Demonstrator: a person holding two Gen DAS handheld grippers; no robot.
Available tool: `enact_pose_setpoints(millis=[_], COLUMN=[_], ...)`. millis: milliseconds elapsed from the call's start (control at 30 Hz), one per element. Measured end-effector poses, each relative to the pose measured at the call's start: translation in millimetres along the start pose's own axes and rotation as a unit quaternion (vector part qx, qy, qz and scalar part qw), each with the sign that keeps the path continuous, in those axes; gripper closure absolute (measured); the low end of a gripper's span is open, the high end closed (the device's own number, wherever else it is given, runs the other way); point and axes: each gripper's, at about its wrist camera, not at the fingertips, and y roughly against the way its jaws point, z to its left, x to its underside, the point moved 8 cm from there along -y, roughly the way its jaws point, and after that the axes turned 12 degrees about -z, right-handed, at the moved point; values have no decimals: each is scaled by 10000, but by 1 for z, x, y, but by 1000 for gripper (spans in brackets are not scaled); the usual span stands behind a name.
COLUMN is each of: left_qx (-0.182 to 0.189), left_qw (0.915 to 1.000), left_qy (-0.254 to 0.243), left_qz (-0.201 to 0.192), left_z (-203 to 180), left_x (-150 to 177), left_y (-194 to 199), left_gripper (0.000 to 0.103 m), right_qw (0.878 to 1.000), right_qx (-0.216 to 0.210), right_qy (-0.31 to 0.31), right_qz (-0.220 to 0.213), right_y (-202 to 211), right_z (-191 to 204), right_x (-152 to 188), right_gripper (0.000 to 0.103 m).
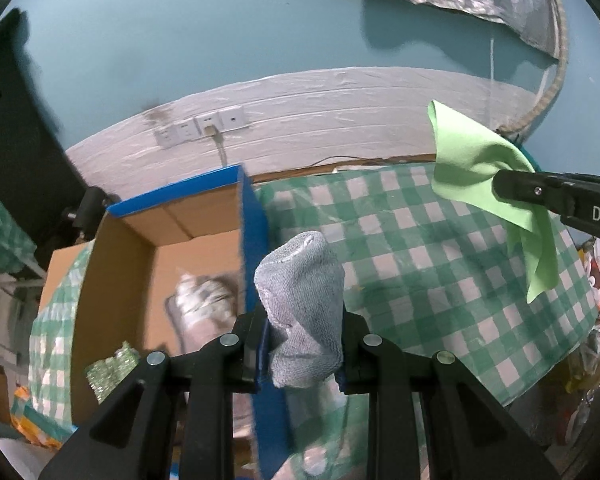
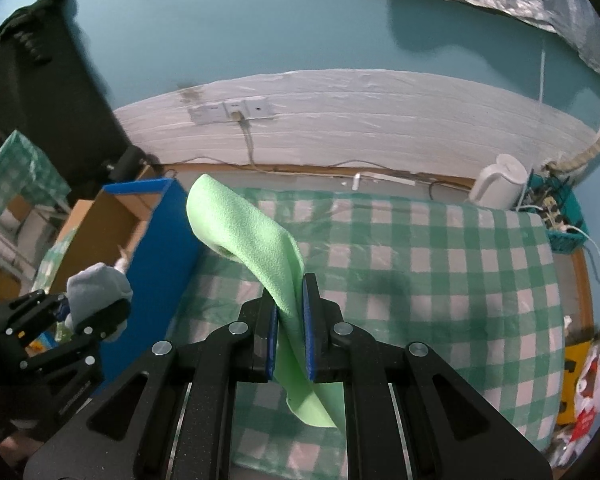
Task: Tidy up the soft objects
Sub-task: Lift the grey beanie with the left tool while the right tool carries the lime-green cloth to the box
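Observation:
My left gripper (image 1: 300,320) is shut on a grey terry cloth (image 1: 302,300) and holds it above the right wall of an open cardboard box with blue sides (image 1: 256,216). My right gripper (image 2: 290,312) is shut on a light green cloth (image 2: 256,236) and holds it in the air over the green checked tablecloth (image 2: 440,280). The green cloth (image 1: 480,176) and the right gripper's finger (image 1: 540,192) show at the right of the left wrist view. The left gripper with the grey cloth (image 2: 96,284) shows at the left of the right wrist view, beside the box (image 2: 160,248).
Inside the box lie a blurred grey-white soft item (image 1: 204,304) and a green glittery item (image 1: 112,368). A white kettle (image 2: 500,184) and a teal basket with a power strip (image 2: 560,216) stand at the table's far right. Wall sockets with a cable (image 2: 236,114) are behind.

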Motion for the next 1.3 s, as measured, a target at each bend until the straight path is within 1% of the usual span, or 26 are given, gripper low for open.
enact_pose_setpoints(millis=[167, 467, 733, 867, 1100, 1300], left_qx=[-64, -161, -459, -641, -782, -820], left_qw=[9997, 9988, 9974, 9963, 9944, 9927], left_qy=[248, 457, 536, 565, 713, 879], left_qz=[23, -79, -134, -100, 28, 109], left_z=[27, 60, 93, 111, 134, 150], left_x=[5, 8, 13, 22, 38, 49], left_y=[6, 22, 28, 27, 22, 20], left_gripper=[78, 78, 78, 78, 78, 78], right_qw=[9997, 9977, 9944, 9924, 9884, 9851], right_qx=[-140, -425, -736, -886, -1130, -1335], right_qy=[197, 529, 740, 826, 961, 979], right_qz=[-2, 46, 135, 193, 317, 477], right_y=[1, -6, -17, -25, -39, -56], right_z=[30, 85, 136, 159, 197, 230], right_x=[-4, -7, -5, -4, 0, 3], right_gripper=[94, 94, 94, 94, 94, 94])
